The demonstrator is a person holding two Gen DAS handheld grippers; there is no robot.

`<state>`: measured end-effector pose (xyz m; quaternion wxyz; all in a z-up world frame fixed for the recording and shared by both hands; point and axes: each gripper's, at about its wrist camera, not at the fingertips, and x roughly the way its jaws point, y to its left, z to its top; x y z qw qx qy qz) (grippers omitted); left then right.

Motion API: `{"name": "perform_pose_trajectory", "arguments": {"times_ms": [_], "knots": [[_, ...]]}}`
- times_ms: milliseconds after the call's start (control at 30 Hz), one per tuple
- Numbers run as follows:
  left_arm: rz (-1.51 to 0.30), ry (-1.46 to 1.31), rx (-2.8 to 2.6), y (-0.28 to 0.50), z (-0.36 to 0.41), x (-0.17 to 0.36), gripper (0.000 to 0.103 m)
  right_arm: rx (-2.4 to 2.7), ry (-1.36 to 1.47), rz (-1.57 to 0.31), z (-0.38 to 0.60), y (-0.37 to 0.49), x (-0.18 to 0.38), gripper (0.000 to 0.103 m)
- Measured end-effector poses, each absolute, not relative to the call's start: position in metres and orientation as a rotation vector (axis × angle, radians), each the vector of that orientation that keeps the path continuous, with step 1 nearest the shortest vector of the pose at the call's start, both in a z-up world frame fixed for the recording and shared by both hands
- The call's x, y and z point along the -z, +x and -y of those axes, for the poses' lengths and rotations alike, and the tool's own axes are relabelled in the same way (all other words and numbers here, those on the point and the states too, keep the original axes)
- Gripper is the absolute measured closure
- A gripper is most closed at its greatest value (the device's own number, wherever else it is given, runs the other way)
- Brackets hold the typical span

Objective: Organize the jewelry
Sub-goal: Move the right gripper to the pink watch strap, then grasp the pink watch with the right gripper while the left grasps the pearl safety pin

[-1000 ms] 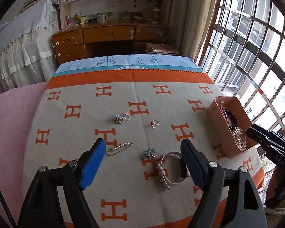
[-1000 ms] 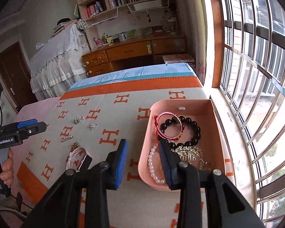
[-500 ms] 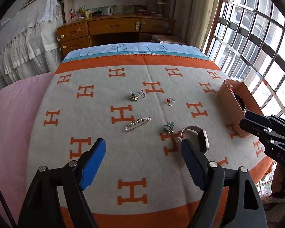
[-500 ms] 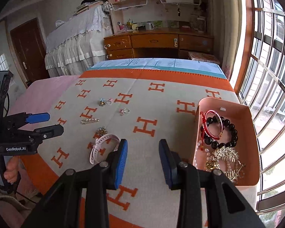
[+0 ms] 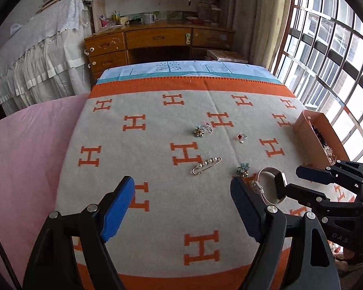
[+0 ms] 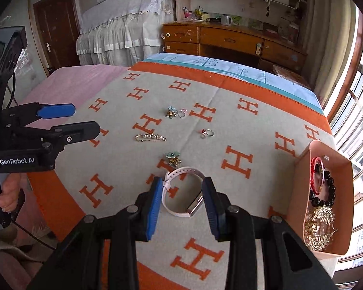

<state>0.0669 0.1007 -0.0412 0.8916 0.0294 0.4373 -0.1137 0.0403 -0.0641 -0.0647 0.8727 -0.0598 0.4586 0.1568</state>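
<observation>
We see the pink-strapped watch (image 6: 184,193) lying on the orange-and-grey blanket (image 6: 230,130) near its front edge, its strap curled in a loop and its face toward the right; the right gripper (image 6: 182,205) hangs over it with its jaws narrowly parted and the watch showing between them, though we cannot tell whether the pads touch it. Just beyond the watch lies a blue flower brooch (image 6: 173,157); farther on lie a pearl safety pin (image 6: 150,137), a ring with a red stone (image 6: 207,133), and, farthest, a second flower brooch (image 6: 171,112) beside a small ring (image 6: 181,113). At the right edge of the blanket stands the pink box (image 6: 302,169), holding a red bangle (image 6: 317,176), a black bead bracelet (image 6: 326,191) and gold pieces (image 6: 320,227). The left gripper (image 5: 181,205) hovers above bare blanket to the left of the watch, jaws wide with nothing between them; a hand (image 6: 8,193) holds its handle.
</observation>
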Motion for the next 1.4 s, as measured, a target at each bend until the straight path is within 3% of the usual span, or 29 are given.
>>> {"name": "perform_pose_trajectory", "arguments": {"times_ms": [500,567,600,667,1000,1267,1400], "knots": [[-0.985,0.111,0.278,0.091,-0.105,0.073,0.023,-0.327,-0.149,-1.168,0.034,0.064,0.116,0.069],[-0.989,0.136,0.3,0.096,-0.1,0.077,0.023,-0.317,-0.182,-1.145,0.031,0.061,0.116,0.078],[-0.994,0.143,0.317,0.099,-0.098,0.079,0.023,-0.309,-0.189,-1.139,0.031,0.062,0.116,0.091],[-1.006,0.152,0.348,0.107,-0.092,0.083,0.025,-0.308,-0.156,-1.14,0.038,0.064,0.115,0.095],[-1.113,0.207,0.486,0.147,-0.062,0.113,0.061,-0.24,-0.045,-1.121,0.081,0.068,0.113,0.096],[-1.104,0.293,0.509,0.154,-0.044,0.117,0.079,-0.238,-0.002,-1.114,0.097,0.071,0.115,0.096],[-1.12,0.302,0.515,0.155,-0.04,0.117,0.097,-0.249,0.01,-1.108,0.099,0.072,0.115,0.096]]}}
